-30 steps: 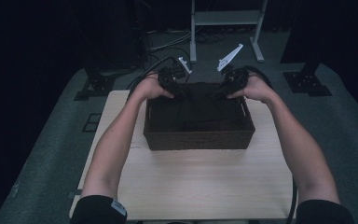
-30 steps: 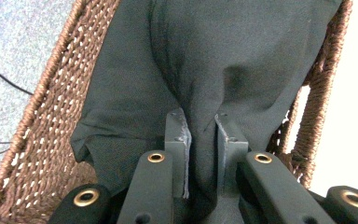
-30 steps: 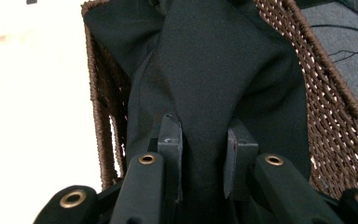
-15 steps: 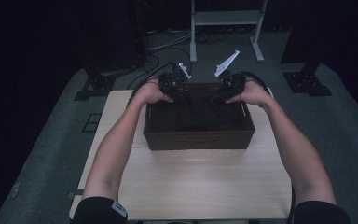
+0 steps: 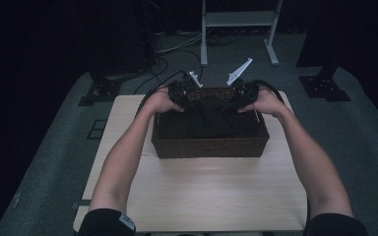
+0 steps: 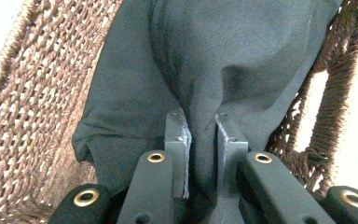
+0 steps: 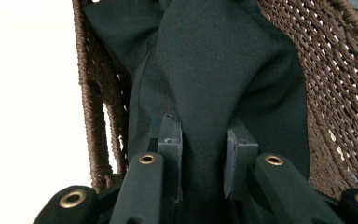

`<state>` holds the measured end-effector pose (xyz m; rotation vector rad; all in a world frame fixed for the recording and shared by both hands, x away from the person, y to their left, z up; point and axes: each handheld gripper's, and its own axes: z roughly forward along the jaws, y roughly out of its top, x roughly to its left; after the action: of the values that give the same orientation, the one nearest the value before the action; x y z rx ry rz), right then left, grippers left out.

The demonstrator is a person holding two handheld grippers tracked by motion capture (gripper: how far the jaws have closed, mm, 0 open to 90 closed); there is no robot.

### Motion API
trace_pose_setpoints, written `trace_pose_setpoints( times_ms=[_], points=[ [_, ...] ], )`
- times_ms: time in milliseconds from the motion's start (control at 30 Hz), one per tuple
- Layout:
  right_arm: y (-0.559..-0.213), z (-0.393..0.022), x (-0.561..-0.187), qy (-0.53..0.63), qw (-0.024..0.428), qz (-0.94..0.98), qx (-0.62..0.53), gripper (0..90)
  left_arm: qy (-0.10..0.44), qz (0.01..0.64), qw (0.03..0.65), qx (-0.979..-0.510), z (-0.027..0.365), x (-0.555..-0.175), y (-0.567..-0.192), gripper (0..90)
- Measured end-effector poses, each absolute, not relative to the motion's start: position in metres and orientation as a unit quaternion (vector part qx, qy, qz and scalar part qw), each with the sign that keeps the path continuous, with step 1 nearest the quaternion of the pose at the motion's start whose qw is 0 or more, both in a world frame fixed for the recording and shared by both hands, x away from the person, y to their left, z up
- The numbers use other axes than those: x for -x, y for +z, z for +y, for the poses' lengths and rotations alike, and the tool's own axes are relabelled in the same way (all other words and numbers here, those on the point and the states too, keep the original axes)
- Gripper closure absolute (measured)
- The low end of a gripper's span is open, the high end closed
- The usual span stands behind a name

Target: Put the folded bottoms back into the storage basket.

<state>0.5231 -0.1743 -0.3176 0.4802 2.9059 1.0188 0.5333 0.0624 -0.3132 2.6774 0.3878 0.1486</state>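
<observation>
A dark woven basket [image 5: 209,146] stands on the pale wooden table [image 5: 202,196]. A dark cloth [image 5: 209,118] lies inside it. My left gripper [image 5: 181,93] is at the basket's far left corner and my right gripper [image 5: 243,92] at its far right corner. In the left gripper view the left gripper [image 6: 200,123] is shut on a fold of the dark cloth [image 6: 223,60], with the wicker wall [image 6: 32,112] beside it. The right gripper view shows the right gripper [image 7: 204,128] shut on a bunched fold of the cloth [image 7: 214,60] inside the basket [image 7: 326,84].
A white metal stand [image 5: 238,24] and cables [image 5: 167,49] lie on the floor beyond the table. A dark stand base [image 5: 325,88] sits to the right. The near half of the tabletop is bare wood.
Both hands have carried the cloth's far edge down from above the basket's top into the basket, so its interior and far rim now show.
</observation>
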Motion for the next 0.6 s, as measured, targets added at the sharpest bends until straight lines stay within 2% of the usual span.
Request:
trace_pose_setpoints(
  times_ms=[600],
  points=[
    [-0.339,-0.173,-0.521,0.322,0.004,0.933,-0.161,71.6,0.051,0.141,0.205,-0.967,0.06,-0.531,-0.336,77.8]
  ],
)
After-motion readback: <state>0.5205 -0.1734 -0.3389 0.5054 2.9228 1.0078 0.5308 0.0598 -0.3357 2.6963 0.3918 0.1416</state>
